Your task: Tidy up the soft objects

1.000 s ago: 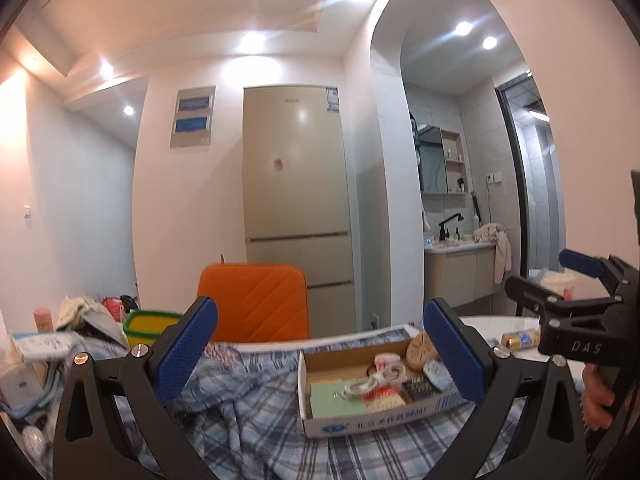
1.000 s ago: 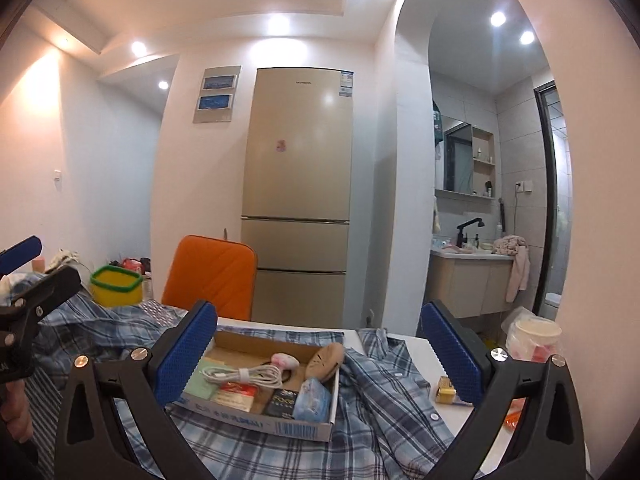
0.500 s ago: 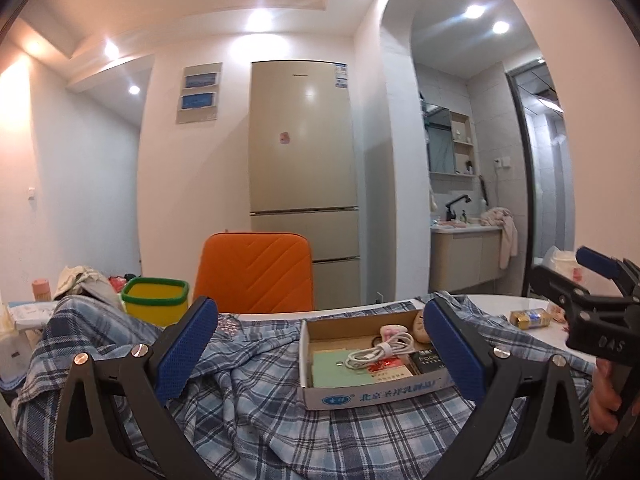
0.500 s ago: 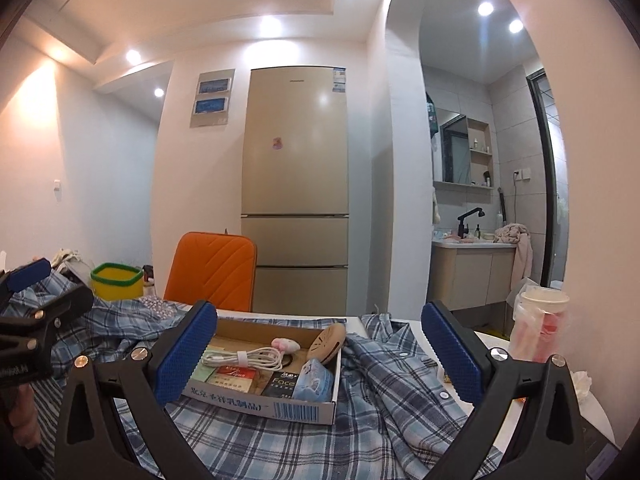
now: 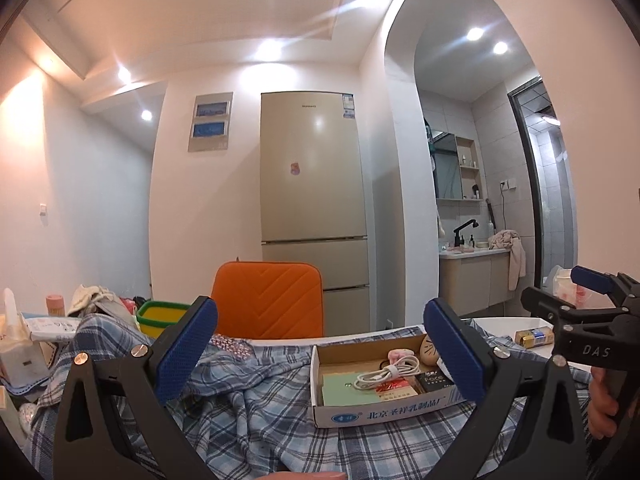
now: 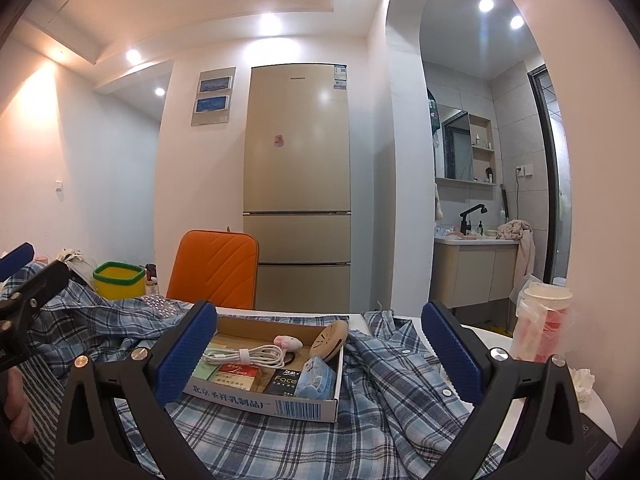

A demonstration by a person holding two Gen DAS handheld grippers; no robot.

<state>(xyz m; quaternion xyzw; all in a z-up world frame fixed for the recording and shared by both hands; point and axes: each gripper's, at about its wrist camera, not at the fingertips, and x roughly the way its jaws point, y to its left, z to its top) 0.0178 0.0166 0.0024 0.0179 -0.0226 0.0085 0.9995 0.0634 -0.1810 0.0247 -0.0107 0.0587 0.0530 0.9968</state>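
Two hand-held grippers, left [image 5: 320,354] and right [image 6: 320,354], hover spread wide and empty over a rumpled plaid shirt [image 6: 248,440] on the table, where any tug risks tipping the cardboard box [image 6: 276,402] of small items resting on it.

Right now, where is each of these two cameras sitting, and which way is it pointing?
Left wrist: sits on the left gripper, looking over a blue plaid shirt at an open cardboard box of small items; its blue-padded fingers, the right gripper and a hand show.
Right wrist: sits on the right gripper, facing the same way from further right; the left gripper shows at its left edge.
Shared: shirt, box, orange chair, beige fridge.
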